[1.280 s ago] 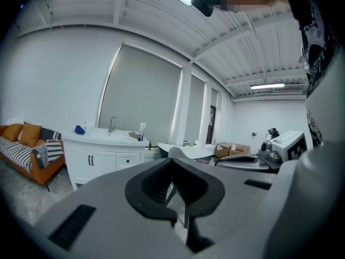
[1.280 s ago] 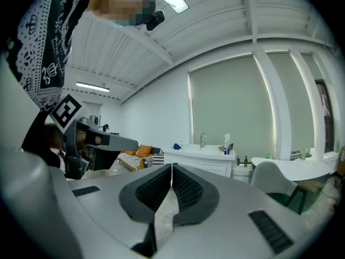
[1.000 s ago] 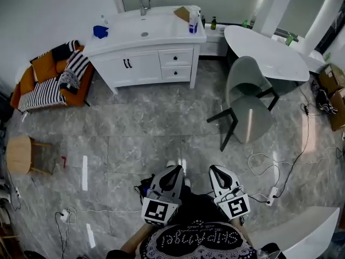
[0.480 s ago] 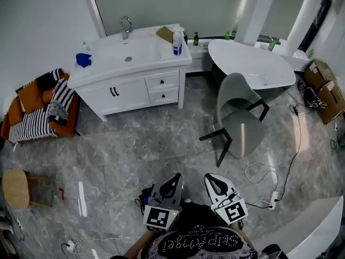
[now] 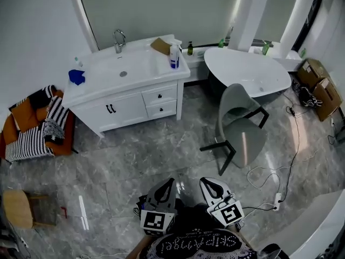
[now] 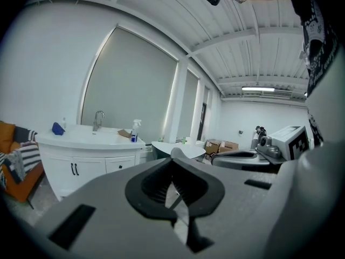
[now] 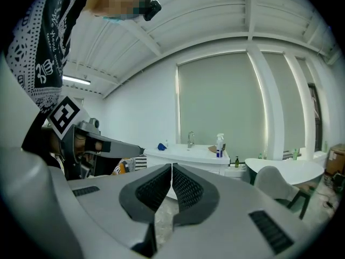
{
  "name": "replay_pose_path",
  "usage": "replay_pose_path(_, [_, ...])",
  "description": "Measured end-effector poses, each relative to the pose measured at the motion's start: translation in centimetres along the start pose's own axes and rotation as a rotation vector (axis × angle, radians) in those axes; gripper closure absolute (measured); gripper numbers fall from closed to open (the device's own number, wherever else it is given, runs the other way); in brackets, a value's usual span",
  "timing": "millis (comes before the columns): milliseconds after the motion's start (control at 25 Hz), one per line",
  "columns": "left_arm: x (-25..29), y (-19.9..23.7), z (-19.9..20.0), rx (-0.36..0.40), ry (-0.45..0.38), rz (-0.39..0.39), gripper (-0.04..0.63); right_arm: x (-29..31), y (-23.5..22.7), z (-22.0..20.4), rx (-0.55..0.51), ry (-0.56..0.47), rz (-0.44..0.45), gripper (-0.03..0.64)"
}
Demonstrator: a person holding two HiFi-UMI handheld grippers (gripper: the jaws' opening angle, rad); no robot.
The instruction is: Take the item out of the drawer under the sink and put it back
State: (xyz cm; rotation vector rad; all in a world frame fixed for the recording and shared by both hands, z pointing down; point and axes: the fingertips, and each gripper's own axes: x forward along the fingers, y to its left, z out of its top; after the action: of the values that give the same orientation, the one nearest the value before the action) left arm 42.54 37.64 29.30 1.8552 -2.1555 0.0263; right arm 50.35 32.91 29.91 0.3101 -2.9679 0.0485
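While the sink cabinet [image 5: 129, 106] stands well apart across the floor [image 5: 135, 155], the left gripper [image 5: 170, 181] and right gripper [image 5: 208, 181] point toward it; both pairs of jaws sit closed, holding nothing.

The grey-and-white two-jaw left gripper [image 5: 171, 182] and the matching right gripper [image 5: 204, 181] are held side by side, close in front of the person's torso. They are well apart from the white sink cabinet [image 5: 126, 108], and both point roughly level toward it. On each gripper the black ribbed pads [image 7: 186, 188] meet at the tips with nothing between them.
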Motion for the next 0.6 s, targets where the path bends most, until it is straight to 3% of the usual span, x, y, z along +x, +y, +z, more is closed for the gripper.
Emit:
replay_pose_path(200, [-0.4, 2.0, -0.4, -0.005, 0.017, 0.016, 0.591, 2.2, 0.8, -0.1, -0.006, 0.017, 0.036, 0.597])
replay_pose_path(600, [-1.2, 6.3, -1.0, -0.079, 0.029, 0.159, 0.591, 6.0, 0.9, -0.8, 0.017, 0.026, 0.118, 0.597])
